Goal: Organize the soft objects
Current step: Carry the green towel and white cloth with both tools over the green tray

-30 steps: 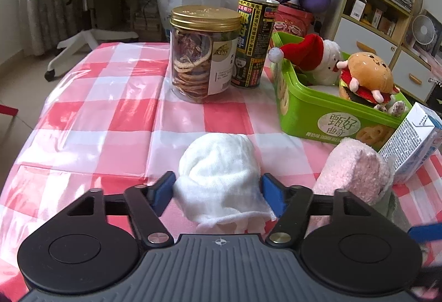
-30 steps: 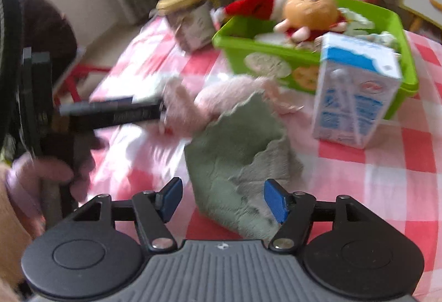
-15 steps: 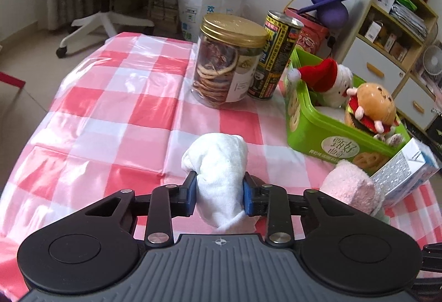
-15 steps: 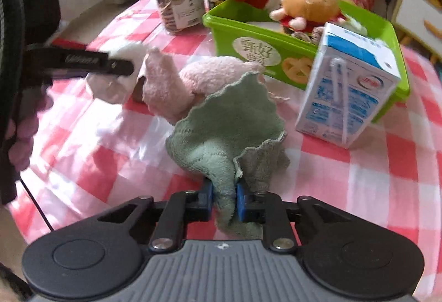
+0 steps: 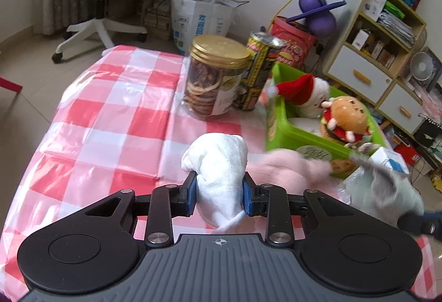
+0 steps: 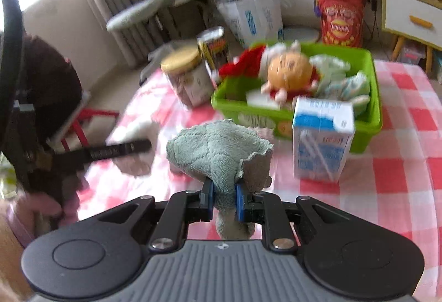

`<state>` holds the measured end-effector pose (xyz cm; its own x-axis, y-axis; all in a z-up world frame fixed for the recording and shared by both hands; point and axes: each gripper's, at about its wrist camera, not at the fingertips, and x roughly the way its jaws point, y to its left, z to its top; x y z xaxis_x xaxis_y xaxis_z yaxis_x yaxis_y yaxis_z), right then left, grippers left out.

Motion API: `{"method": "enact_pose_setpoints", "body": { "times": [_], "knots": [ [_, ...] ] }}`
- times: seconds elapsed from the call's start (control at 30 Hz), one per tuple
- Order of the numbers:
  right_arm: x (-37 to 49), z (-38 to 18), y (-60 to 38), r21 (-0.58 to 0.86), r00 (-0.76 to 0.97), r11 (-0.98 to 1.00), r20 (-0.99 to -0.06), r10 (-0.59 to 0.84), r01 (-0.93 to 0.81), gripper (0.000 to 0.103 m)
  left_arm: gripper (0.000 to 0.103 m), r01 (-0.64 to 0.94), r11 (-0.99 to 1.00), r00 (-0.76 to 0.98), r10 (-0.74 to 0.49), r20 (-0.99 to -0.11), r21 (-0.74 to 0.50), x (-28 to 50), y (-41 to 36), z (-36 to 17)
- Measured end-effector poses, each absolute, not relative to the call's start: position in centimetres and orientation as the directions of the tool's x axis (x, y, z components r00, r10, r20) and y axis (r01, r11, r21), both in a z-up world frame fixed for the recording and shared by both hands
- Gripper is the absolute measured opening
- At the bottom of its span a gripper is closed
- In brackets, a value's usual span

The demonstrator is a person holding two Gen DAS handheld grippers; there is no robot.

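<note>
Since a second ago both cloths have been clamped and lifted off the checked tablecloth (image 5: 116, 119), the white cloth (image 5: 218, 163) in the left gripper (image 5: 220, 192) and the green cloth (image 6: 215, 152) in the right gripper (image 6: 224, 198), presumably for carrying to the green bin (image 6: 373, 119) already holding plush toys.

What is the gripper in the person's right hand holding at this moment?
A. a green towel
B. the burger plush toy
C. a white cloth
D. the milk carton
A: in the right wrist view the right gripper is pinched shut on the bunched green towel, while the milk carton stands on the table and the burger plush toy lies in the green bin.
</note>
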<state>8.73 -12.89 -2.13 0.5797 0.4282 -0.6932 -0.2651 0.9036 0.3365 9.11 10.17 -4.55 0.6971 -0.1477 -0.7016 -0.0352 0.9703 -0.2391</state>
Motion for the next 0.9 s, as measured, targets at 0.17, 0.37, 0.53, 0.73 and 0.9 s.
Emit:
{"method": "enact_pose_setpoints", "body": {
  "times": [0.17, 0.37, 0.53, 0.73, 0.9],
  "knots": [
    [9.2, -0.5, -13.6, 0.378, 0.629, 0.889, -0.632, 0.452, -0.259, 0.000, 0.032, -0.007, 0.969, 0.703, -0.170, -0.691, -0.246, 8.9, 8.9, -3.8],
    [10.2, 0.9, -15.6, 0.493, 0.682, 0.849, -0.557, 0.475, -0.189, 0.000, 0.032, 0.032, 0.967, 0.714, -0.198, -0.671, -0.252, 8.9, 7.3, -3.2],
    [11.6, 1.6, -17.7, 0.548, 0.728, 0.825, -0.508, 0.460, -0.139, 0.000, 0.032, 0.059, 0.967, 0.719, -0.214, -0.661, -0.249, 9.8, 5.7, -2.7],
    [15.0, 1.3, -21.6, 0.569, 0.766, 0.822, -0.514, 0.385, -0.031, 0.000, 0.032, 0.113, 0.968, 0.730, -0.235, -0.642, -0.226, 12.6, 3.5, -1.6],
    [18.3, 0.0, -24.1, 0.586, 0.769, 0.810, -0.527, 0.361, 0.022, 0.000, 0.032, 0.157, 0.969, 0.717, -0.246, -0.652, -0.193, 16.5, 1.2, -1.7]
  ]
}}
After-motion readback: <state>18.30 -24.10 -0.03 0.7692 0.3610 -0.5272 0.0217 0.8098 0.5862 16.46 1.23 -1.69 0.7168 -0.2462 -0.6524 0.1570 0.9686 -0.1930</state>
